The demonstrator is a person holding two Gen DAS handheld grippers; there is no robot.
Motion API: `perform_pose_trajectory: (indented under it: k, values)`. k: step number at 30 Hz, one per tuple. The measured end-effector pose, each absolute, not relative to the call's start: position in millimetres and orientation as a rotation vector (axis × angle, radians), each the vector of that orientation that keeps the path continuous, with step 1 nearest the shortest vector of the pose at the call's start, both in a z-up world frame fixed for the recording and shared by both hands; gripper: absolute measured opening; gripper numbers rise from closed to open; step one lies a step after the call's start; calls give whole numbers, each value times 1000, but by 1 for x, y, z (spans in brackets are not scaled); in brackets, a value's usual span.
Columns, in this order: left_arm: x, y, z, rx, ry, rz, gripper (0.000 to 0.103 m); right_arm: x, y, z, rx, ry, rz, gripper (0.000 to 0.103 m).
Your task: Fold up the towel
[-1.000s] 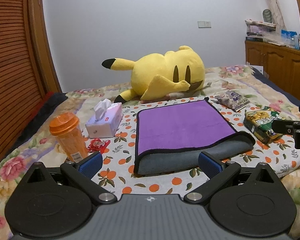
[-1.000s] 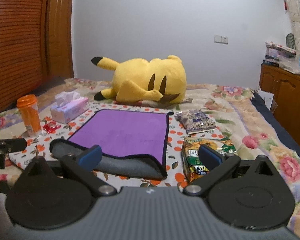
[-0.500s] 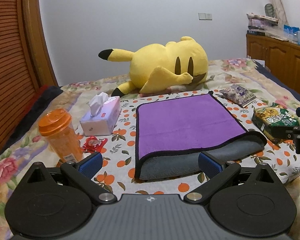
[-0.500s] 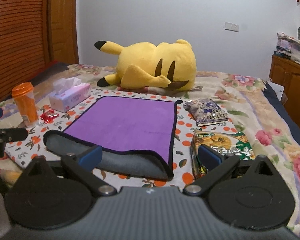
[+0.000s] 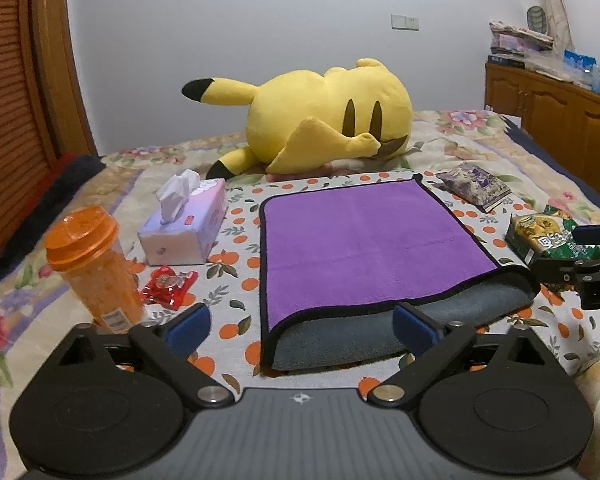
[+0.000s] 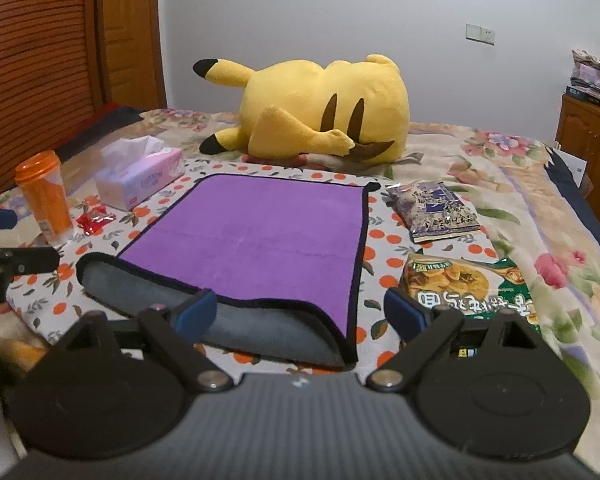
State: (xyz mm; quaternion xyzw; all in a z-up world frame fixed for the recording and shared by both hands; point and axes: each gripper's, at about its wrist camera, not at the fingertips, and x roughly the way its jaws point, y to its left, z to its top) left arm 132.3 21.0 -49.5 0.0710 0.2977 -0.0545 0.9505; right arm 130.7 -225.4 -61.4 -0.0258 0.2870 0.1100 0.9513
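A purple towel with a black hem and grey underside lies folded once on the bed, its grey fold nearest me; it also shows in the right wrist view. My left gripper is open and empty, low over the towel's near left corner. My right gripper is open and empty, over the near right corner. The right gripper's fingers show at the right edge of the left wrist view; the left gripper's fingers show at the left edge of the right wrist view.
A yellow plush toy lies behind the towel. An orange bottle, a tissue box and a red wrapper sit to the left. Two snack bags lie to the right. A wooden cabinet stands at far right.
Both grippers have moved forward and down toward the towel's near fold, so the towel appears larger and closer. Both stay open. The towel has not moved.
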Motion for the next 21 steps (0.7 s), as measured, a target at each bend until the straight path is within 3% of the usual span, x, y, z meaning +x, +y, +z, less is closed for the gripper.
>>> perform_pose_trajectory:
  k: [9,21]
  values:
    - [152,26,-57,156,620,-146,88,149,-229,-68,-38,607,225,84]
    - [183,38,-80,160,705,-176,65,171,-229,-86,-57,689,243,79]
